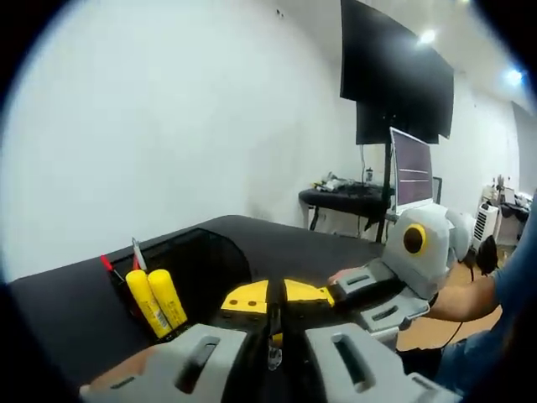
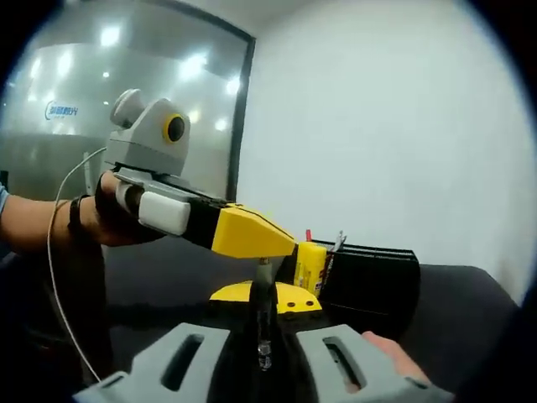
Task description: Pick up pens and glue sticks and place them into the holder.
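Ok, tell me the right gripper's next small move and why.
Probably carry the pen in the right gripper toward the holder: it's clamped upright, the holder stands just ahead, and the left gripper is close alongside.

We can find very little writing here. In the right gripper view, a blue sign stands on the glass wall behind, but its characters are too blurred for us to read. The yellow glue stick in the black holder carries small dark print, also too small to read. In the left gripper view, the lit monitor shows lines that we cannot make out.
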Demonstrator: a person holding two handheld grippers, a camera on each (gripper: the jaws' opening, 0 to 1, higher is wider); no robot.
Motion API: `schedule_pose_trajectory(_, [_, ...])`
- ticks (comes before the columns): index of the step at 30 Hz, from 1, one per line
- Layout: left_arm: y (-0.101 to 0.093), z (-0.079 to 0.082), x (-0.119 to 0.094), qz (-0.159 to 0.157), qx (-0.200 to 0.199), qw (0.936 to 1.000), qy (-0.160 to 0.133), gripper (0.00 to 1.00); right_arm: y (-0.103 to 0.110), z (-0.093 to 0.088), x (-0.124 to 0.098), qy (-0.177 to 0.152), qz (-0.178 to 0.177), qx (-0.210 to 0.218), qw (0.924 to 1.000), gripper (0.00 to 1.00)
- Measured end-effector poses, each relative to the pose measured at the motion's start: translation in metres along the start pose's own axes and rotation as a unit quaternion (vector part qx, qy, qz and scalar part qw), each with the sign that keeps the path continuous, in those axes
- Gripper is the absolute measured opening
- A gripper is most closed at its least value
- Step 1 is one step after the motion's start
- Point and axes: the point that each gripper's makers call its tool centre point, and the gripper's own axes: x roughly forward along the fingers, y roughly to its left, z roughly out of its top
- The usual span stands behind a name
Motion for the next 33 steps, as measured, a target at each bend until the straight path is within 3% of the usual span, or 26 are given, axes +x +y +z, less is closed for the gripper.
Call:
schedule_pose_trajectory(6, [-0.002,0.009,-0.005,0.003,0.008,0.9994,-0.033,0.08,-0.002,0.002,-0.001,0.003,-0.004,0.002,1.0,0.05])
schedule_pose_trajectory(11, [0.008,0.018,-0.017,0.01,-0.001,0.9984,-0.055,0.11,-0.009,-0.001,-0.005,0.01,-0.013,0.007,0.9998,0.05])
schedule_pose_trajectory(19, [0.017,0.01,-0.034,0.021,-0.016,0.9954,-0.092,0.17,-0.021,0.006,-0.015,0.006,-0.02,0.038,0.9991,0.05])
schedule_pose_trajectory(26, [0.014,-0.021,-0.041,0.009,-0.033,0.995,-0.094,0.28,-0.022,0.014,-0.022,0.012,-0.027,0.032,0.999,0.05])
schedule_pose_trajectory(33, [0.01,-0.069,-0.047,-0.008,-0.042,0.9967,-0.069,0.47,-0.025,0.012,-0.024,0.026,-0.034,0.016,0.9989,0.05])
